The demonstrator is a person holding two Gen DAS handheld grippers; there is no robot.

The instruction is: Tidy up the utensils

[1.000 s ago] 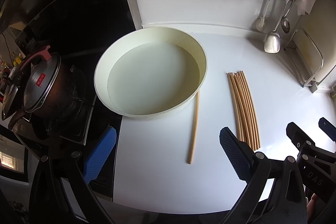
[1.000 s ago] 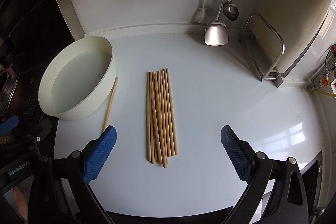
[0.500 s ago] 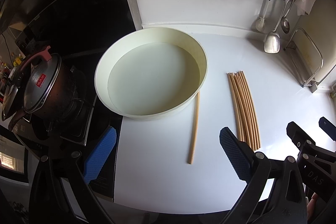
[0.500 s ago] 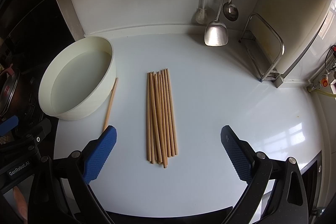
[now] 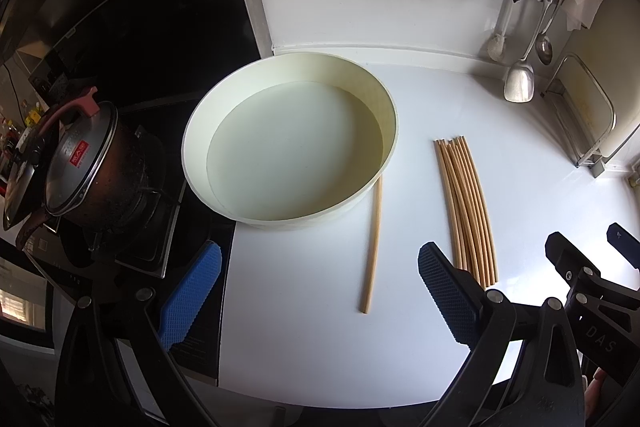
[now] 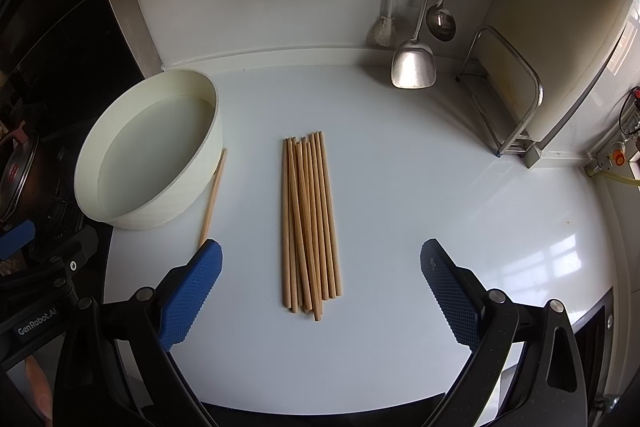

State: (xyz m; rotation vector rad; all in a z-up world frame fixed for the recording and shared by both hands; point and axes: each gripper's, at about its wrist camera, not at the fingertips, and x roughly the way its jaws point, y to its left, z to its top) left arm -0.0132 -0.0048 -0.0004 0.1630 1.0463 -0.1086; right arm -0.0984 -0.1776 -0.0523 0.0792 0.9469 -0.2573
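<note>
Chopsticks (image 6: pixel 310 223) lie in a tidy bundle on the white bench (image 6: pixel 440 187), straight ahead of the right tool (image 6: pixel 320 291) and between its two blue pads, which stand wide apart and hold nothing. One stray chopstick (image 5: pixel 373 243) lies on its own, ahead of the left tool (image 5: pixel 316 291) and toward its right pad, its far end touching or tucked just beside the wall of the round cream basin (image 5: pixel 390 131). The left tool is also spread wide and empty, hovering near the bench's front edge.

Against the views from a second and half a second ago, nothing has shifted: both tools sit in the same place with the same spread, the bundle has the same outline, and the single stick keeps its line along the basin. So this reads as a pause, not a step in progress, and the sorting looks barely begun or between picks.

The basin appears empty, though a faint sheen leaves it unclear whether it holds water. From the right tool's view it sits off to the left, with the lone stick between it and the bundle.

A likely next move is either tool closing on the stray stick to join it with the rest. Its place against the basin wall could make a clean pinch awkward, so approaching its near end seems safer.
</note>
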